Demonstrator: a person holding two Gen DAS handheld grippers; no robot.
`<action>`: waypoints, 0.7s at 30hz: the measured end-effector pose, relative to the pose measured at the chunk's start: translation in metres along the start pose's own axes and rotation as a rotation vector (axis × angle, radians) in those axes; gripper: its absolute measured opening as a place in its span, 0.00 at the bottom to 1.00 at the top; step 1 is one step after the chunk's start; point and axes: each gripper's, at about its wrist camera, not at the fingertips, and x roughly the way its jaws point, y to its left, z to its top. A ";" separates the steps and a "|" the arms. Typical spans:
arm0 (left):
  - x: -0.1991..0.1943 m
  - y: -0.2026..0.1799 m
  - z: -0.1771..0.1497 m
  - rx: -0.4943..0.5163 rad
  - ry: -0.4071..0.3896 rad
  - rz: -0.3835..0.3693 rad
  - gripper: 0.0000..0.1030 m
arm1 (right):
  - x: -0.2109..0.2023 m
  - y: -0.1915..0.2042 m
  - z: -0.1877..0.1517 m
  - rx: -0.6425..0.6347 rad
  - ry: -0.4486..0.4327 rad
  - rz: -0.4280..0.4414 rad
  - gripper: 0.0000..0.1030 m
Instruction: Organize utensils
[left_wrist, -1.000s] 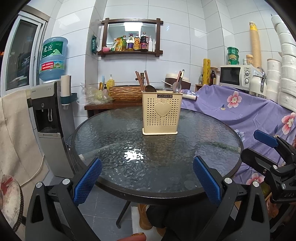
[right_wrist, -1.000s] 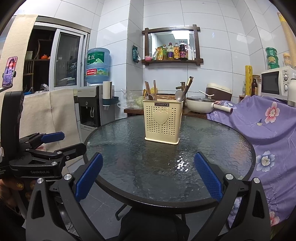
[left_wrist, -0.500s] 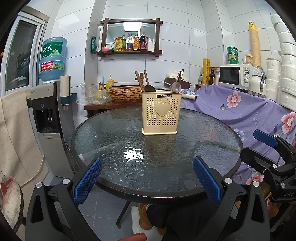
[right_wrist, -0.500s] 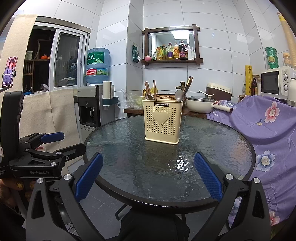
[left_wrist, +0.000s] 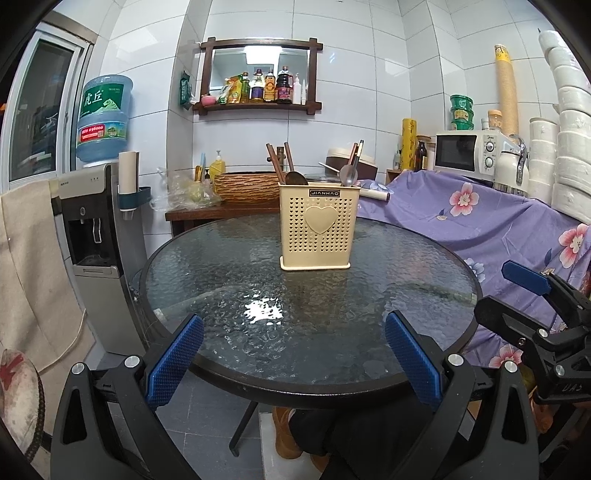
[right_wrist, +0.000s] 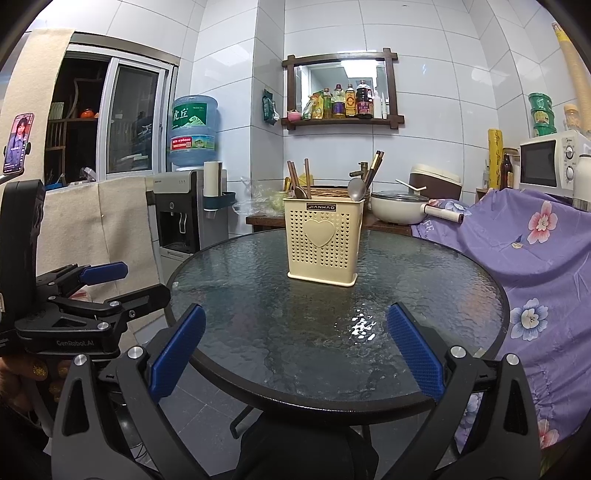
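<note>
Nothing has moved since a second ago: both the left tool (left_wrist: 293, 354) and right tool (right_wrist: 295, 347) hang spread and empty at the desk (left_wrist: 221, 280) edge, every utensil upright in the holder (left_wrist: 319, 230), so sorting looks finished or unstarted.

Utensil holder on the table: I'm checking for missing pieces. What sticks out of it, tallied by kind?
Spoons: 2, a dark spoon and a metal spoon
Chopstick bunches: 2, left bunch, right bunch; sticks too close to count
Total: 4
</note>
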 end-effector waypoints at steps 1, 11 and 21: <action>0.000 0.000 0.000 0.001 0.001 0.001 0.94 | 0.000 0.000 0.000 0.001 0.000 -0.001 0.94; 0.001 0.003 0.001 0.000 0.009 0.010 0.94 | 0.000 0.001 0.000 0.001 0.001 -0.002 0.94; 0.000 0.001 0.002 0.011 0.010 0.011 0.94 | -0.001 0.004 0.000 0.004 0.004 -0.007 0.94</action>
